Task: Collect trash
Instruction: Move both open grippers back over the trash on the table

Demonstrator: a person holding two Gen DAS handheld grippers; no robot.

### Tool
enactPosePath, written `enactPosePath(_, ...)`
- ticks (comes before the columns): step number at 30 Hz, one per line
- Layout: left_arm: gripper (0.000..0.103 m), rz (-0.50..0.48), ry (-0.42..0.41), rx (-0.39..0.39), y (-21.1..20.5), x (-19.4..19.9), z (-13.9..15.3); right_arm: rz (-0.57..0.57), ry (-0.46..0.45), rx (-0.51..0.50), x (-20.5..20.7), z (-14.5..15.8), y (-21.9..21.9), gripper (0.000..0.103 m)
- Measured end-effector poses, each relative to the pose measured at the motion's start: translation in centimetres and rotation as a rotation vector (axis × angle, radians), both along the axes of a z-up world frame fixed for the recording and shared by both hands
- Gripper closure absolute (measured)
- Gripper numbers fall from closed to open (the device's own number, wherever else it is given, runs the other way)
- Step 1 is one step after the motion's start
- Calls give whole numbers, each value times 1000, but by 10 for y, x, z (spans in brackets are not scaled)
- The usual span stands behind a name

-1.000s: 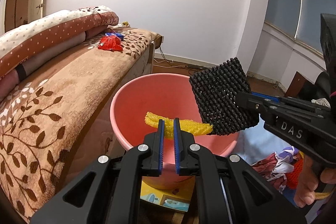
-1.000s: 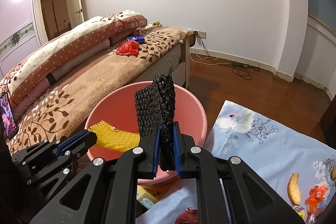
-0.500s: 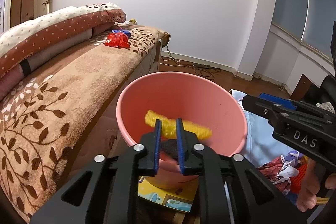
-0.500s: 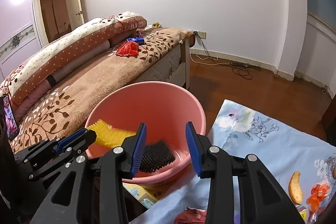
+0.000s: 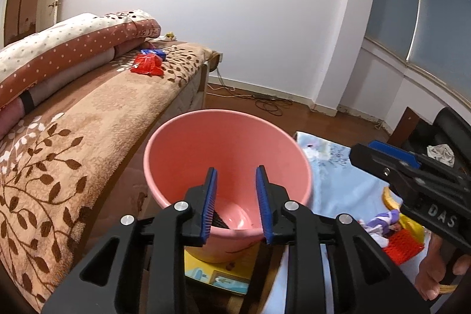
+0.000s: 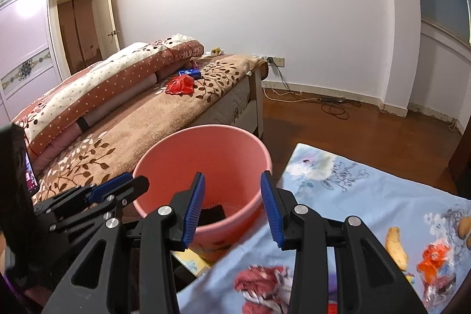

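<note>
Nearest the left wrist camera, the left gripper (image 5: 235,190) hangs over the round pink plastic bucket (image 5: 176,149) with its blue-padded jaws parting and nothing between them. Just past its left pad, a black mesh foam piece (image 5: 219,221) lies on the bucket's bottom — the right wrist view shows the same dark piece low inside, though little of it is visible. Over the bucket's near rim, the right gripper (image 6: 232,196) has its jaws spread wide, and they too hold nothing. Beneath the bucket sits what looks like a yellow printed mat (image 5: 217,275), mostly hidden. To the right, a pale blue floral cloth (image 6: 353,190) covers the floor, strewn with a yellowish peel-like scrap (image 6: 396,247), an orange wrapper (image 6: 432,255) and a red mesh piece (image 5: 403,242). A hand (image 5: 432,275) grips the right gripper's handle at the left view's edge. Left of the bucket stands a bed under a brown leaf-patterned blanket (image 5: 97,119); farther along it lie a red crumpled bag (image 5: 147,65) and a blue packet (image 5: 154,52), beside a rolled polka-dot quilt (image 5: 73,40). Beyond — a white wall (image 5: 250,19).
</note>
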State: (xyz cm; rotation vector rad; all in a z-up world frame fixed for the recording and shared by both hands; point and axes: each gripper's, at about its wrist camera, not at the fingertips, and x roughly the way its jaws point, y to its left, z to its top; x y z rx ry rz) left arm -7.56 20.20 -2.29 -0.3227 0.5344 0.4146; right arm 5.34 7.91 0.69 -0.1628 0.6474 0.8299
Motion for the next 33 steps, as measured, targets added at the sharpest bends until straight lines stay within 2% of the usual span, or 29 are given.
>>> enactPosePath(4,74,-30,-6,-1,-11,0,4,-15,-14,8,-8,7,-22,64)
enactPosePath(8,64,-71,-20,-9,-23,-2,9,-45,-22,23,-13,13,-45,58)
enactPosePath(21,63,-201,-14,26,-63,2,17,-231,-75,32,-19,22,-150,58)
enactPosePath(26,63,-281,9,17,-81,6,11,-320,-30,32,-13,10,-194,57)
enactPosePath(33,63,-402,79,4,-104,11,-5,-372,39,15,-12,-13,-225,57)
